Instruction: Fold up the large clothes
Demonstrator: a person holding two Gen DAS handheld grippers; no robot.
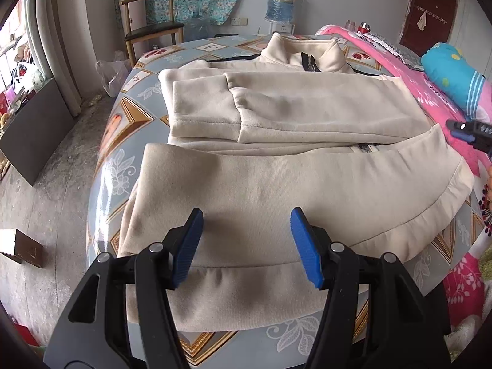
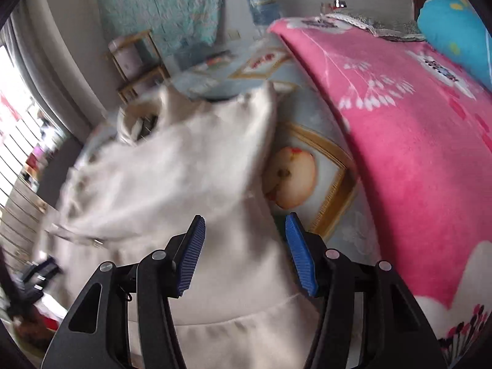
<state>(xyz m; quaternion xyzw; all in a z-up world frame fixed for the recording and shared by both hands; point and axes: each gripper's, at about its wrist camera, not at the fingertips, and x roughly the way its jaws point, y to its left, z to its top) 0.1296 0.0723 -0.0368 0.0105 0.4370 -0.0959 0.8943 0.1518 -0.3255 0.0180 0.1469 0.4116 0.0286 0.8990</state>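
Now the cream jacket [image 1: 276,141] lies flat on a table covered with a patterned cloth [image 1: 123,166]; its stand-up collar [image 1: 303,50] with the dark zipper is at the far side, and both sleeves [image 1: 215,107] are folded across the chest, one cuff partly over the other. The lower part of the jacket is turned up toward the sleeves, and its hem band runs along the near edge of the table.

The left gripper [image 1: 246,246] hangs over this near part of the jacket; its blue pads [image 1: 187,246] are spread apart, and between them only the flat fabric below is visible, so nothing is pinched. At the right border of the same view the tip of the right gripper [image 1: 470,132] appears, above the pink blanket [image 1: 436,101].

In the right wrist view the right gripper [image 2: 246,252] is over the jacket's right edge; its jaws also stand spread with no cloth between the pads [image 2: 301,258]. The picture is blurred there, so it seems the gripper is above the fabric and not touching it, but this is not certain. Beside the jacket lies the pink blanket with white flowers, and a blue pillow [image 2: 455,27] rests at the far right; behind the table stands a wooden chair [image 1: 150,27] and a blue water bottle [image 1: 281,1].
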